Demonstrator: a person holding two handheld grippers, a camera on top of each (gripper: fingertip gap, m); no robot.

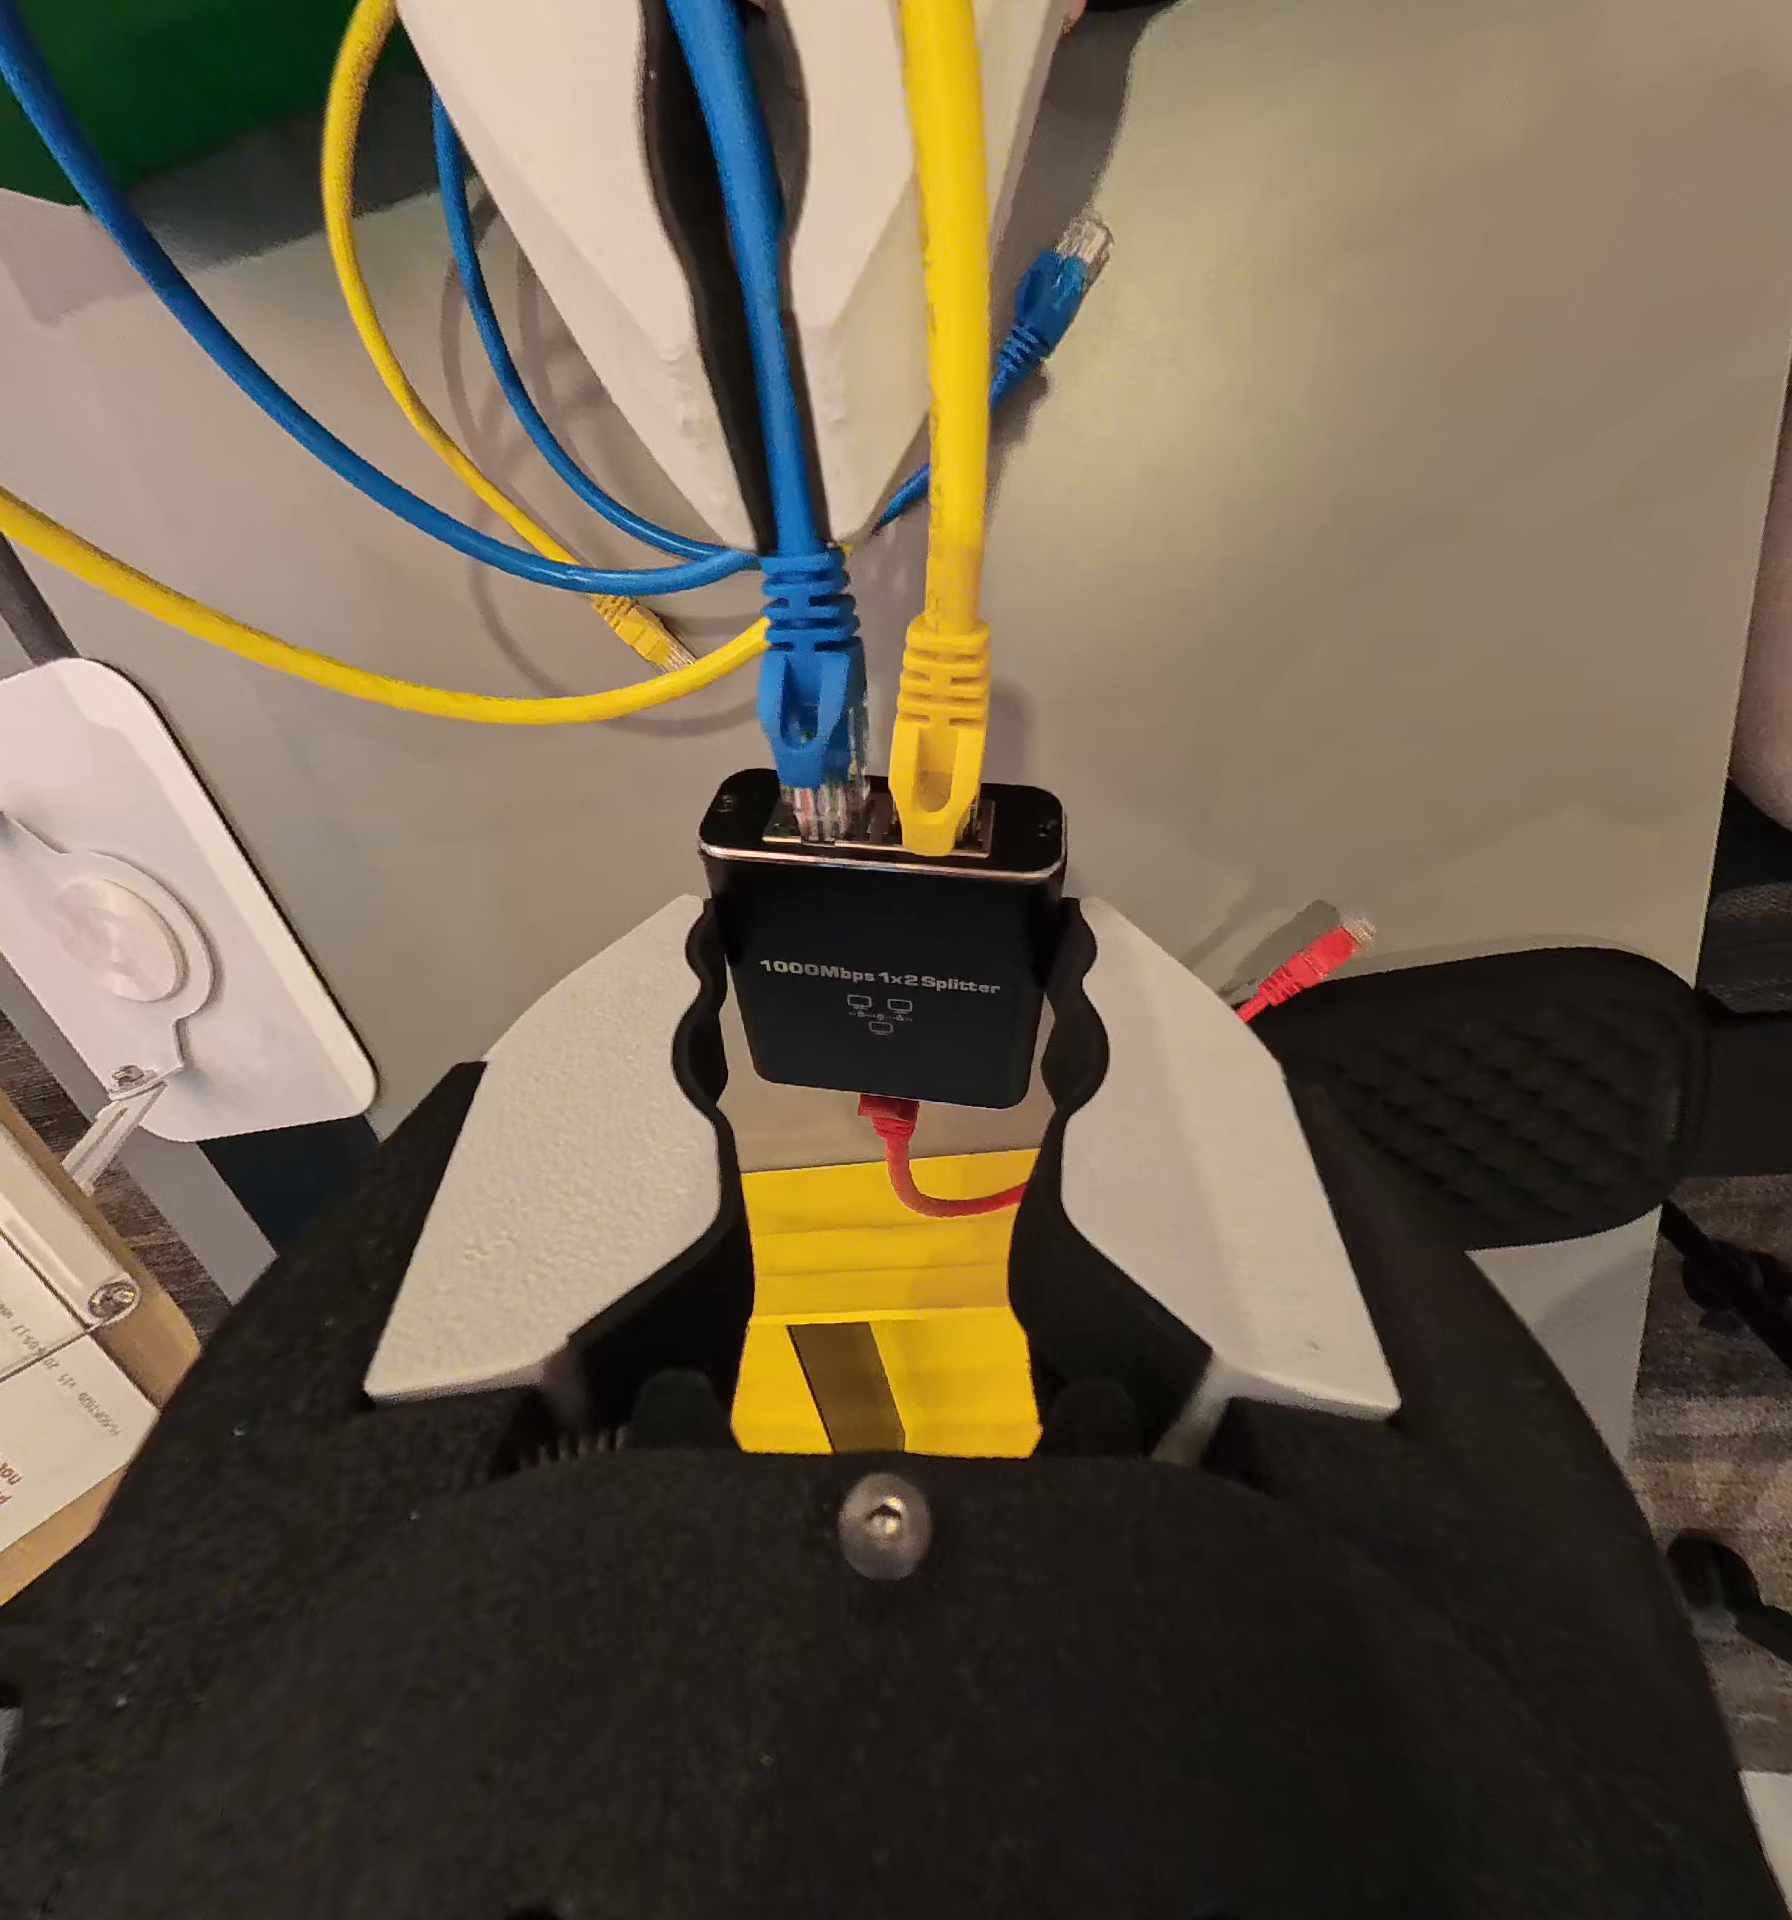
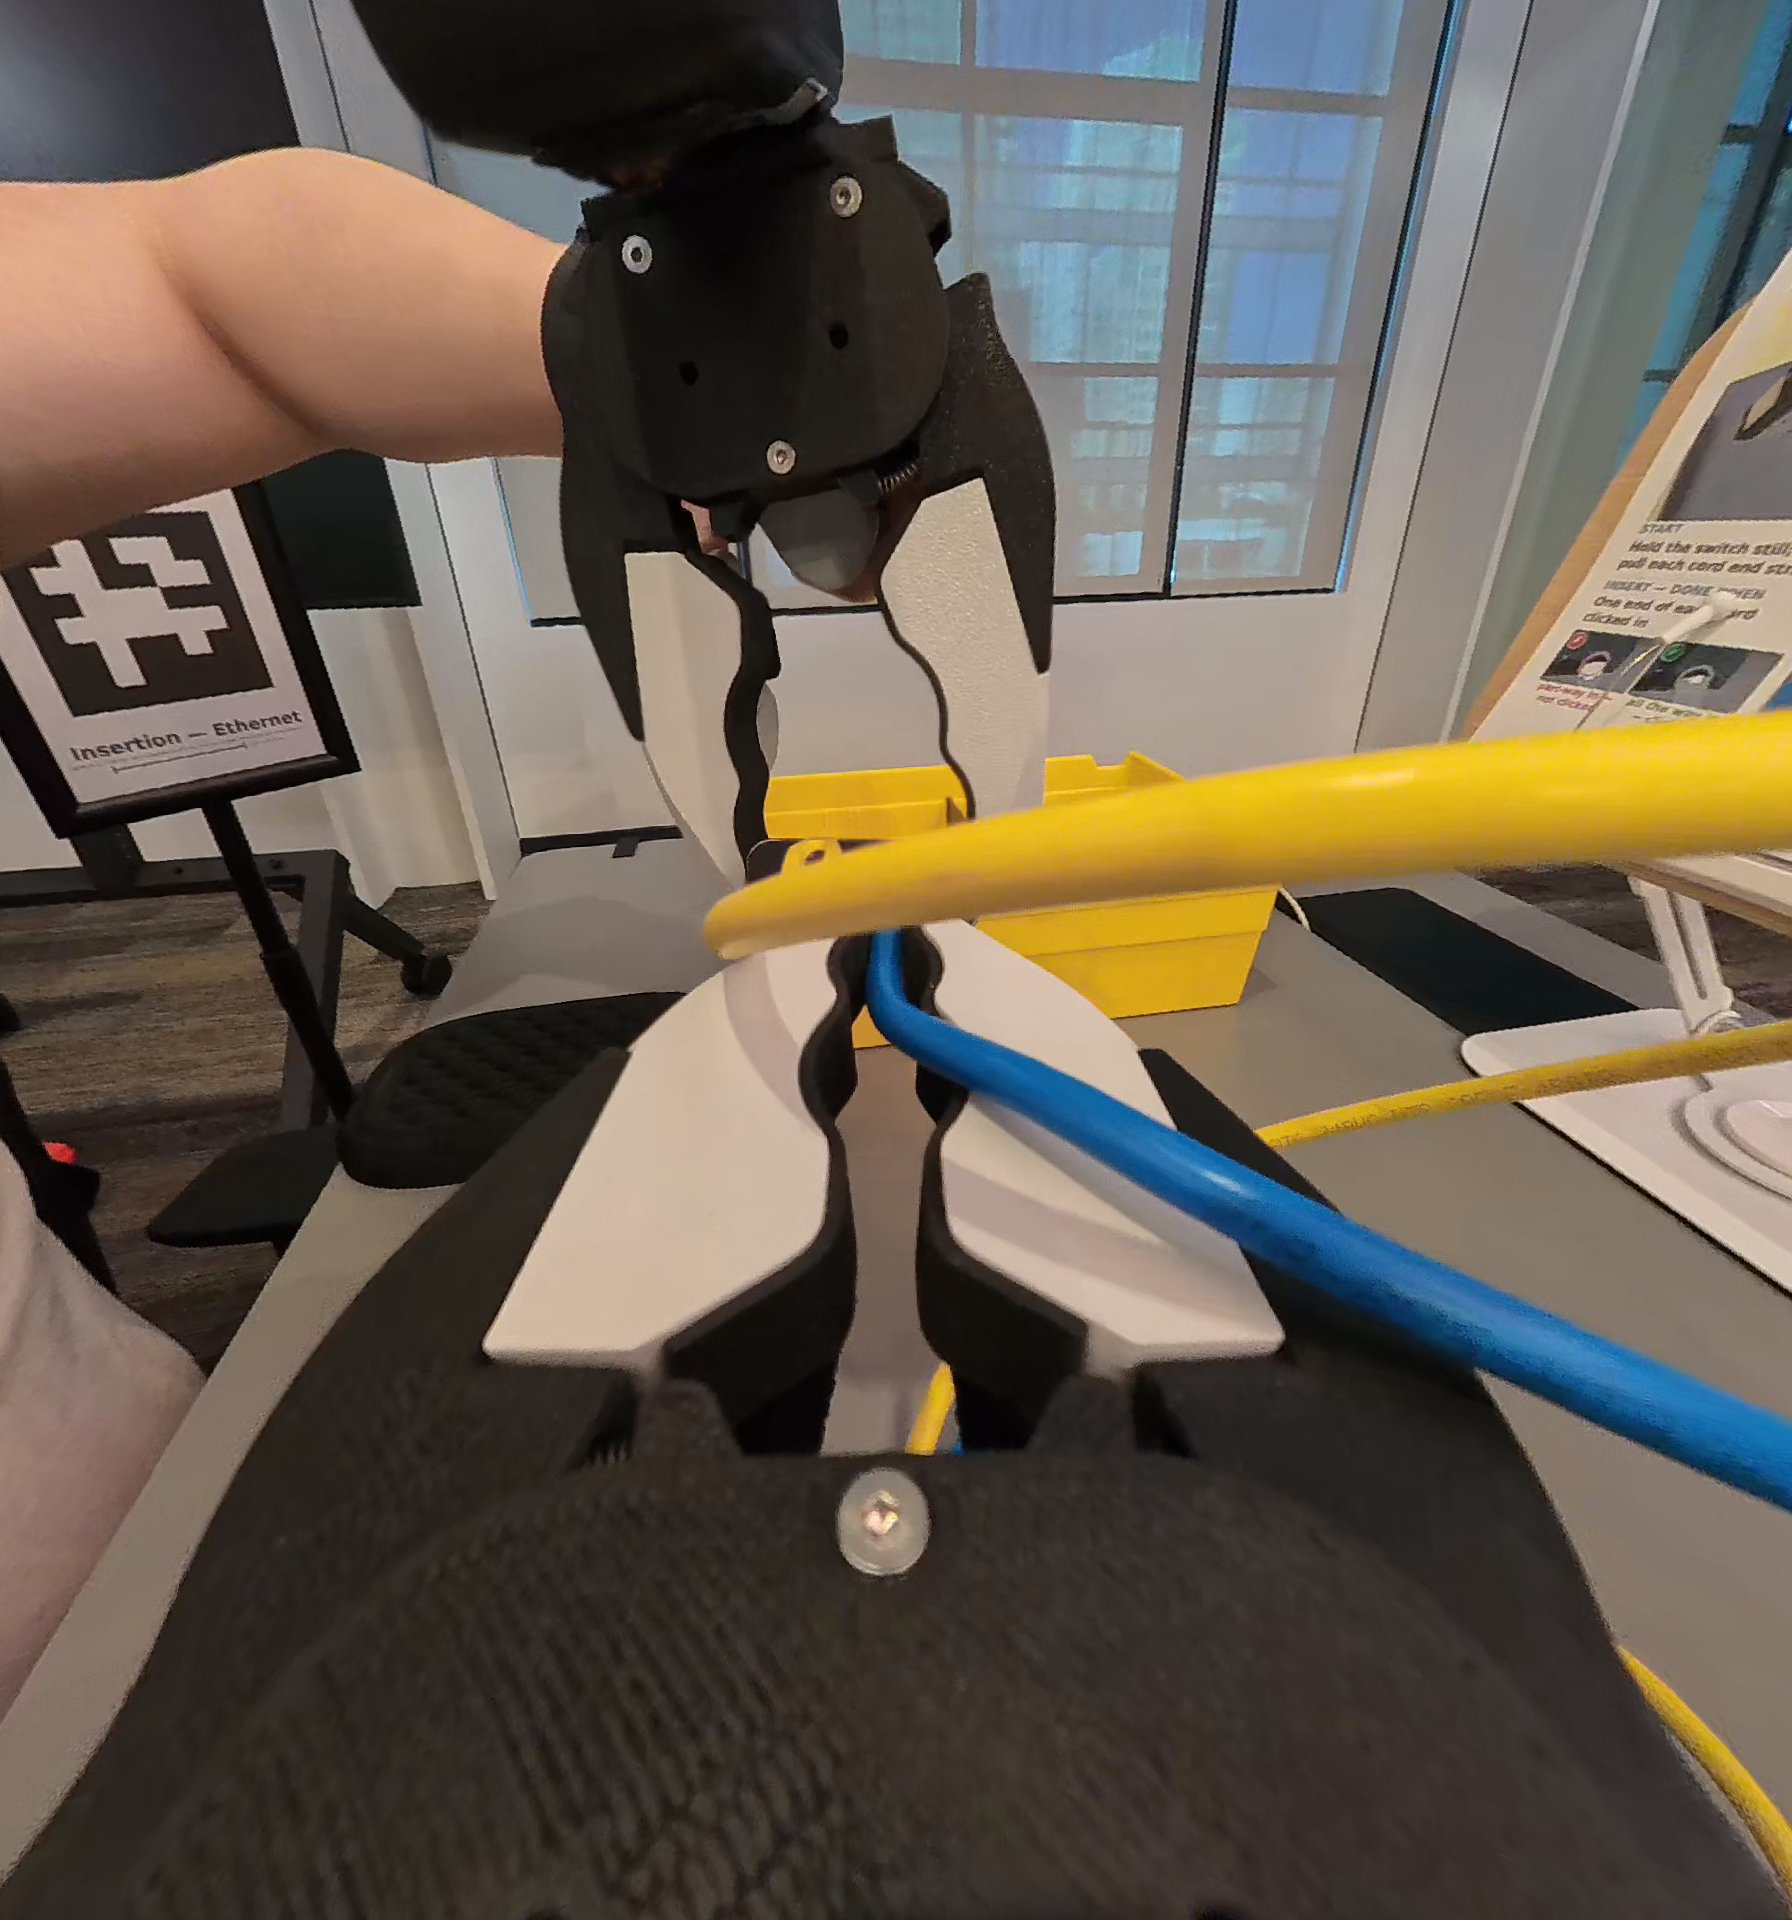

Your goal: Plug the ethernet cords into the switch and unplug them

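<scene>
got my left fingers (image 1: 876,997) clamped on the small black boxy switch (image 1: 884,977), right fingers (image 2: 884,971) pinching the floppy blue ethernet cord (image 2: 1235,1195), better gripped by its stiffer boot

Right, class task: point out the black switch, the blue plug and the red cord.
black switch (image 1: 876,997), left wrist view, on its flat printed face.
blue plug (image 1: 807,707), left wrist view, on its ribbed boot above the port.
red cord (image 1: 933,1195), left wrist view, on the bend below the switch.
</scene>
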